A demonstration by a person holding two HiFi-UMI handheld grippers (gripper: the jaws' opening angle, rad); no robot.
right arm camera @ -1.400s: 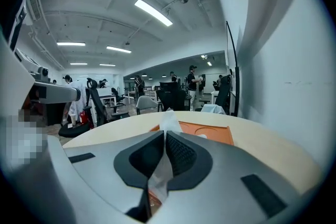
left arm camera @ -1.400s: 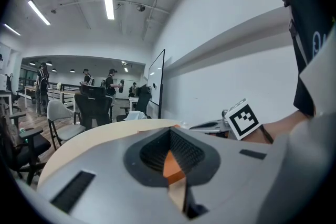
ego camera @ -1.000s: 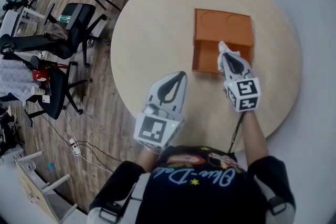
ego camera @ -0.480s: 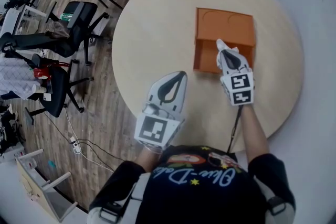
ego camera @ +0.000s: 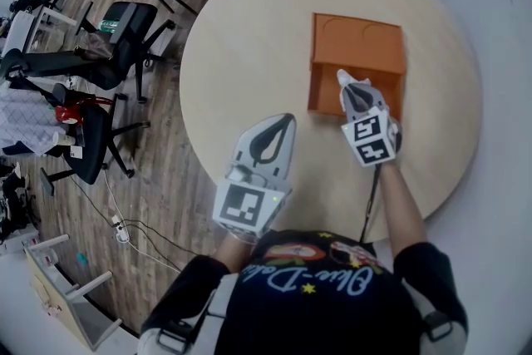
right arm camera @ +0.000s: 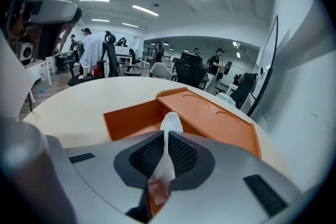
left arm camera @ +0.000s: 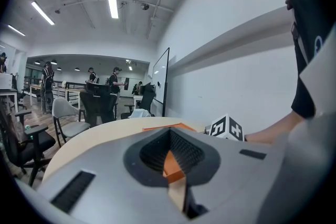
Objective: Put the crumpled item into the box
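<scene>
While the left gripper (ego camera: pixel 281 125) hangs over the near side of the round table (ego camera: pixel 241 29), jaws together with nothing between them, the right gripper (ego camera: pixel 342 81) is clamped on a white crumpled paper (right arm camera: pixel 170 124). Its tips sit over the open well of the orange box (ego camera: pixel 357 41) — paper not yet released. Contact with the box floor — cannot tell.

A round, pale wood-toned table (ego camera: pixel 249 54) stands over a plank floor (ego camera: pixel 162 179); an orange box (ego camera: pixel 357 41) lies flat on its right half, in from the rim. The box's open compartment faces the near edge; its flat panel with two round recesses lies beyond.
</scene>
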